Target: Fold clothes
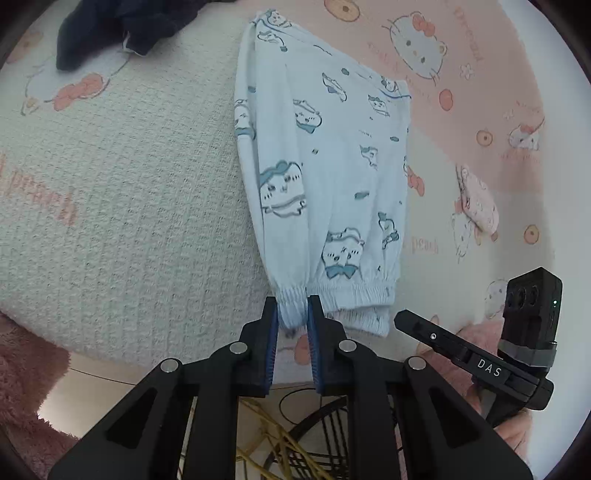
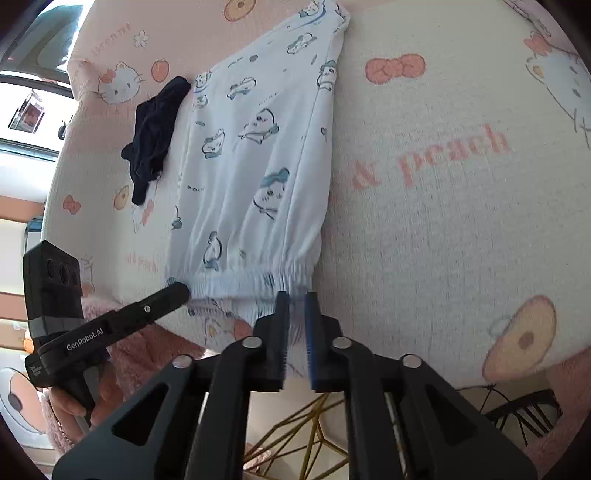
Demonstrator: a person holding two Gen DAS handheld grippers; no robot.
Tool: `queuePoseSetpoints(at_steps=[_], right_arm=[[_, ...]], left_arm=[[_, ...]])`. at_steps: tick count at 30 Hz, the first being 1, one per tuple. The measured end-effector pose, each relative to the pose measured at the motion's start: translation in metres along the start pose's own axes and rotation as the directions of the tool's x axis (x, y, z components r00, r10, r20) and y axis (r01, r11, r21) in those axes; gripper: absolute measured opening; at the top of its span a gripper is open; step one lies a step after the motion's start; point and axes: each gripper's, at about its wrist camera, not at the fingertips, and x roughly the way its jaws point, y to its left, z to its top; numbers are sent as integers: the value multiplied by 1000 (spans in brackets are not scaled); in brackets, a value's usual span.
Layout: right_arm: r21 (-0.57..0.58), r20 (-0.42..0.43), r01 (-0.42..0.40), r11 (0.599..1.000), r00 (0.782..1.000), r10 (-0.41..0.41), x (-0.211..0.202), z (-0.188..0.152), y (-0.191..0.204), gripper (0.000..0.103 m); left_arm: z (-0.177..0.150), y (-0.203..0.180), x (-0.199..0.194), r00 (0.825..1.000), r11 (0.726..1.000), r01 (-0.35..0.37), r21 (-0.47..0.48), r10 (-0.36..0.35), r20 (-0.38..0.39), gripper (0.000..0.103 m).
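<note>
Home, most likely a bedroom or living room. Soft surface under a pink-and-cream cartoon-cat blanket [image 1: 129,177], laundry on it: printed pale-blue pants [image 1: 325,177], dark garment [image 2: 155,136]. Fuzzy pink fabric [image 1: 26,387] at the edge. Below: gold wire frame [image 2: 306,435], black wire rack [image 1: 328,435]. Window [image 2: 26,92] maybe, far left, too distorted to confirm.

pants [image 1: 325,177] on blanket [image 1: 129,184] | dark garment [image 1: 110,29] beyond, apart

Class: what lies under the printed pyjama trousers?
The cartoon blanket lies under the pyjama trousers. Its print beneath them is hidden. Both grippers, left and right, pinch the cuffs.
</note>
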Motion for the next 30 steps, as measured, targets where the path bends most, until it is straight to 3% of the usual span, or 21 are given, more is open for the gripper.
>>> queuePoseSetpoints(at_steps=[2, 5, 8, 10, 15, 19, 23, 30], right_arm=[[-16, -39, 52, 999, 998, -53, 5, -11, -4, 5], [-14, -67, 104, 995, 992, -104, 14, -14, -10, 4], [-26, 48, 79, 997, 996, -78, -5, 0, -2, 9], [-68, 113, 101, 993, 989, -93, -15, 9, 7, 19], [-156, 58, 103, 982, 994, -95, -3, 48, 29, 19], [-208, 74, 120, 971, 992, -106, 13, 67, 36, 20], [-144, 33, 107, 984, 994, -103, 36, 62, 16, 20], [-96, 14, 81, 992, 997, -80, 36, 66, 7, 20]], left_arm=[[-7, 9, 2, 999, 1000, 9, 4, -9, -53, 15], [3, 24, -12, 1000, 999, 22, -38, -22, 7, 16], [13, 40, -27, 997, 996, 38, -78, -33, 67, 16], [21, 49, -37, 994, 993, 52, -104, -41, 104, 16], [75, 45, -31, 994, 997, 29, -66, -21, 111, 16], [79, 46, -18, 994, 995, 59, -86, -51, 93, 16], [83, 46, -4, 994, 990, 88, -107, -80, 75, 28], [78, 39, 11, 990, 985, 138, -100, -133, 47, 28]])
